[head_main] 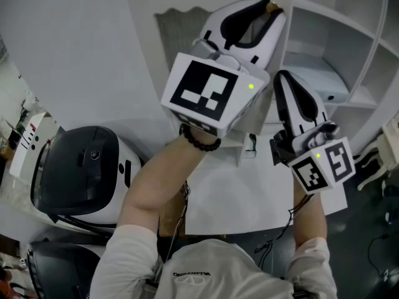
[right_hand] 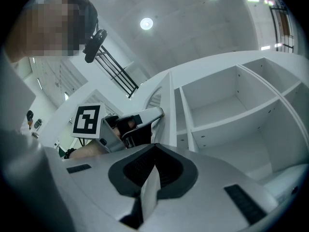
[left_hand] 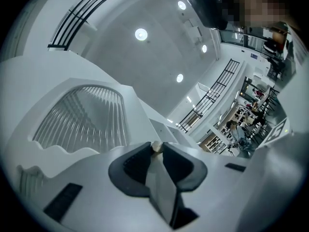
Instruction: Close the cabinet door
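The person stands before a tall white wooden cabinet with bare open shelves, both arms raised toward it. The white cabinet door with a ribbed glass panel and scalloped trim stands swung out to the left of those shelves, so the compartments lie exposed. It is not closed.

The left gripper reaches up to the door's free edge. Its dark padded jaws are clamped on the small round pale knob of the door. In the left gripper view the knob sits right at the jaw tips, a pad against either side, with the ribbed panel rising to the left behind it.

The right gripper hangs just beside the left one and a little lower, pointing up at the shelves without touching them. Its jaws are together with nothing between them (the right gripper view shows the two pads meeting at a point). That same view takes in the shelf compartments straight ahead.

A black bead bracelet circles the person's left wrist. Down at the left sits a rounded black-and-white machine.
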The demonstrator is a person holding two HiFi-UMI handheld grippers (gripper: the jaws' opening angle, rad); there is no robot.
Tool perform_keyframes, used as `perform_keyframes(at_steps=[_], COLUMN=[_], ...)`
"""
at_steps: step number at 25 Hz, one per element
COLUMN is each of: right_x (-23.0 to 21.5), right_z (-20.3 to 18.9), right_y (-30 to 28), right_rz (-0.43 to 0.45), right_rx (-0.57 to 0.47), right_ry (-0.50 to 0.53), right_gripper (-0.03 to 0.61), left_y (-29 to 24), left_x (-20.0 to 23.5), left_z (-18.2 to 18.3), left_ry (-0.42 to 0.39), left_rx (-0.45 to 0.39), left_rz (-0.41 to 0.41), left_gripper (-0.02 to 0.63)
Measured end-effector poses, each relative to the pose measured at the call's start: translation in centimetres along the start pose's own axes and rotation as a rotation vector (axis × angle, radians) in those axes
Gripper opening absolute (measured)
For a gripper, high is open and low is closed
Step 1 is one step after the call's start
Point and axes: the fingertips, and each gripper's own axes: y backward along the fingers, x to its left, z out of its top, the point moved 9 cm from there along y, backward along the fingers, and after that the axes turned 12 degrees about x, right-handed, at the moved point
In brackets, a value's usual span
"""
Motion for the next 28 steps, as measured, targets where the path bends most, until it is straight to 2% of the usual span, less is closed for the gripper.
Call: perform_keyframes(at_steps=[8, 28], right_x=[-0.9, -3.1], right_z=[-0.3, -1.9], right_y=[-0.3, -1.8], right_rz=[-0.006, -0.012], right_rx=[-0.011, -0.013], right_ry=[-0.006, -0.048], right_gripper=[0.009, 0.009], left_y=[-0.9, -3.4], left_x=[0.3, 0.9], left_z=[-0.7, -2.0], left_ry=[-0.053, -0.125], left_rx=[0.019, 0.088], left_rz=[0.057, 0.154], left_gripper=[0.08, 0.08])
